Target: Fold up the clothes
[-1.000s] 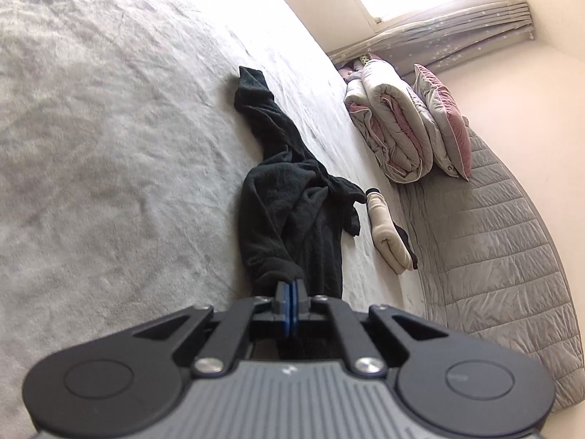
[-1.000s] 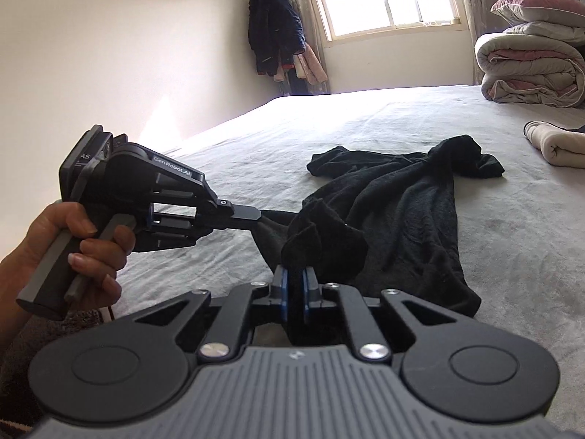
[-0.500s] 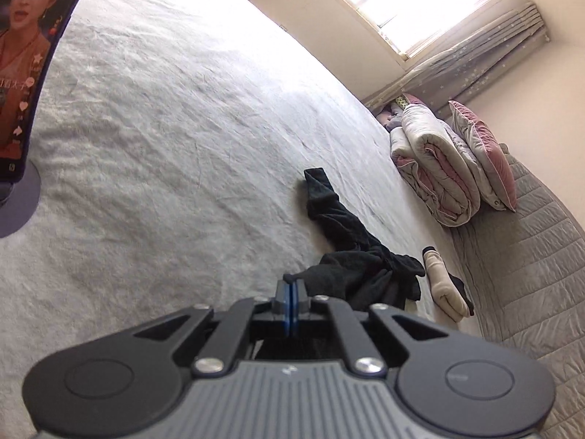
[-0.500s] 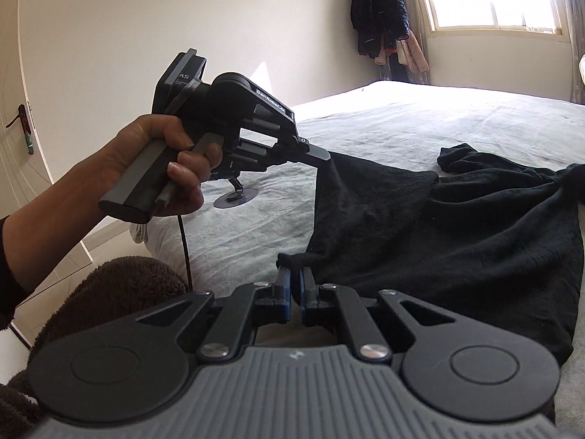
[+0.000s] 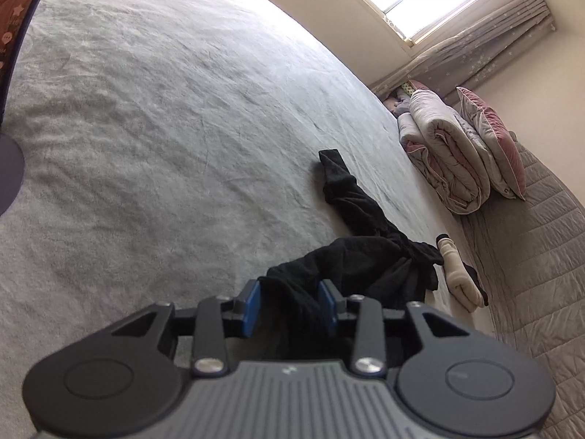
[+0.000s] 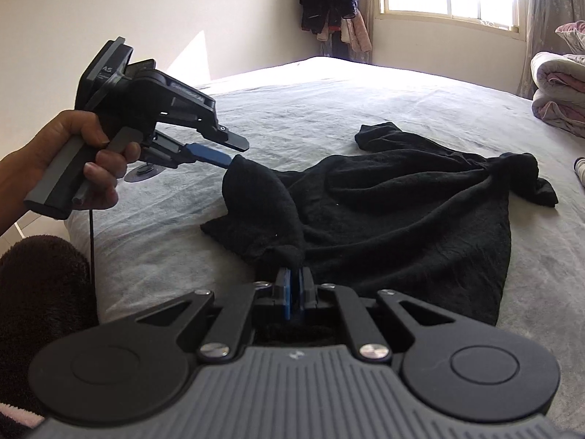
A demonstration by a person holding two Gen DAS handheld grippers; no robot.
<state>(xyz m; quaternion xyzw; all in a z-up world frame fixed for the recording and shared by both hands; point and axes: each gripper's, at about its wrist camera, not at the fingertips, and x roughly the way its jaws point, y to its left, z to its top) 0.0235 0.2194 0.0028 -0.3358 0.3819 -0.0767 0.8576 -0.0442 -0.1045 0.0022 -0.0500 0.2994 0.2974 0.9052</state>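
Note:
A black garment (image 6: 402,212) lies crumpled on the grey bed (image 6: 329,102), one sleeve stretched toward the window. My right gripper (image 6: 294,289) is shut on a bunched edge of it near the bed's front. My left gripper (image 6: 236,153), held in a person's hand (image 6: 91,153), hovers at the left with its jaws apart. A raised corner of the garment rests against its lower blue pad (image 6: 208,154). In the left wrist view the left gripper (image 5: 289,305) stands open, and loose black garment (image 5: 365,259) cloth hangs between the pads.
Folded quilts (image 5: 446,161) and a pink pillow (image 5: 493,142) are stacked by the window wall. A cream rolled garment (image 5: 459,278) lies beyond the black one. A phone on a round stand (image 5: 7,168) sits at the bed's left. Clothes (image 6: 332,3) hang in the corner.
My left gripper was shut on the garment's corner and held it up; now it has opened, and the lifted cloth has sagged toward the bed. The right gripper keeps its hold.

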